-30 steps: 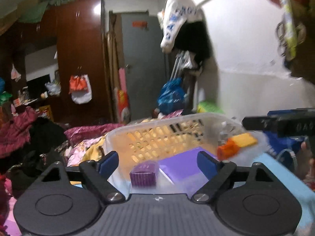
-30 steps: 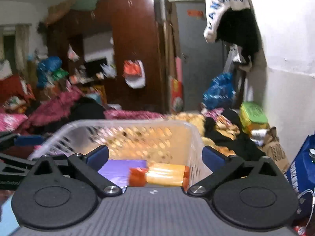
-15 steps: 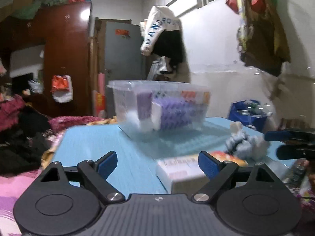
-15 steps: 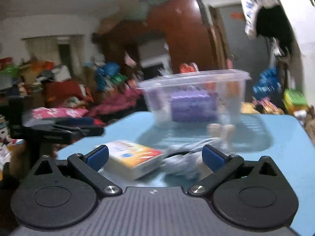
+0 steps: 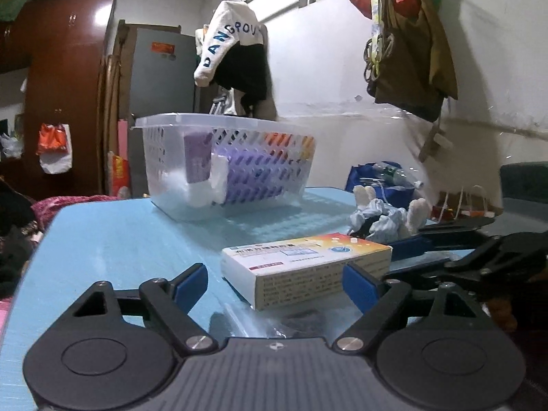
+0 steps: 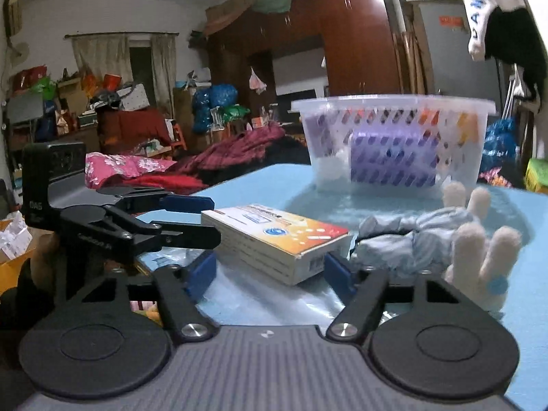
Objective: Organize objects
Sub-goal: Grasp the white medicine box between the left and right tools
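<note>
On smooth blue table [image 5: 113,239], rectangular cardboard box [image 5: 304,270].

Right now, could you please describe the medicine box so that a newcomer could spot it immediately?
Start at the blue table with the white basket at its far end. Nearer the camera lies a flat white box beside a crumpled pale glove. Only the box has an orange-and-yellow printed top.

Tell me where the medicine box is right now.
The medicine box lies flat on the blue table, in front of the basket, beside the pale gloves.
</note>
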Available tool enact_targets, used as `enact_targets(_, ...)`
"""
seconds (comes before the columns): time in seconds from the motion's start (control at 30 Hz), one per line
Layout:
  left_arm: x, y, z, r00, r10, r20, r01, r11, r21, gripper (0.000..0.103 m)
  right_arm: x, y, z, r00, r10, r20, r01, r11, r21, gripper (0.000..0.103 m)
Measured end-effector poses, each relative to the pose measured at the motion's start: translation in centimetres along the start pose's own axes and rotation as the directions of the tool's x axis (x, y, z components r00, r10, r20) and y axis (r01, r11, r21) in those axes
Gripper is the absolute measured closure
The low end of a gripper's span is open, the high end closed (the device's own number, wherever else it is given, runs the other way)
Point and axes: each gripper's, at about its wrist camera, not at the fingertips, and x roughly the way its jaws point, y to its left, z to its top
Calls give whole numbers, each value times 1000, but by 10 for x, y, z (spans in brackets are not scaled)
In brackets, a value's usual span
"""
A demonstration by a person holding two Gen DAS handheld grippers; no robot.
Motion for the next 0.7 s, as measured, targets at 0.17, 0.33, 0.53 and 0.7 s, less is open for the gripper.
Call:
enact_targets(0.17,5,5,-3,999,-35,-15,35,999,-25,34,4,-8,-8,1000,13,-6,-13,999,42,40)
enact_targets(0.33,6,4,-3,999,-35,-12,35,999,-30,36,1,-13,-10,999,39,4,-39,996,80,50)
enact_targets(0.53,3,0,-4,1000,-22,8,22,999,-36,41,1,-17,-9,999,33,11,-34,994,106,58)
enact_targets(0.7,-4,-8,-2,999,-5,41,6,1000,-21,43,-4,-13,-7,999,4,34,-7,996,92,61)
